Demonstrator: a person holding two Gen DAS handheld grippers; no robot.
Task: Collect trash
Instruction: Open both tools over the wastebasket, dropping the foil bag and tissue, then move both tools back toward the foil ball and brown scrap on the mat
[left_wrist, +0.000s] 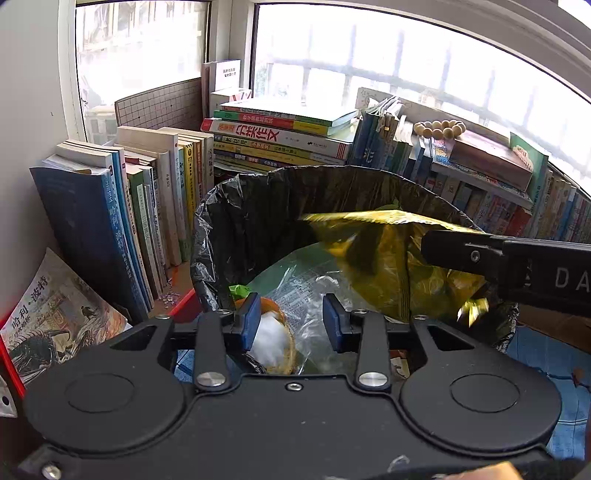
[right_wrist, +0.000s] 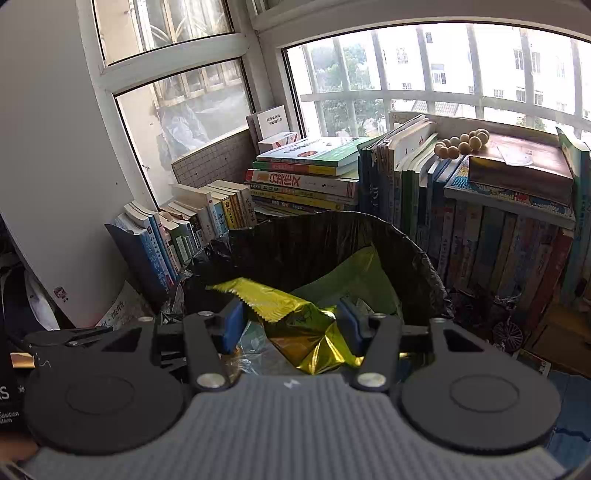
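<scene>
Both the left gripper (left_wrist: 291, 323) and right gripper (right_wrist: 291, 325) point downward, jaws parted.

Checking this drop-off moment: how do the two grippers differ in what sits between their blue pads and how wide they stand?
The right gripper stands wider, with the gold foil wrapper between its pads, seemingly loose. The left gripper stands narrower, its gap empty, looking down on an orange cup and clear plastic. Both hover open over the black-lined trash bin.
</scene>
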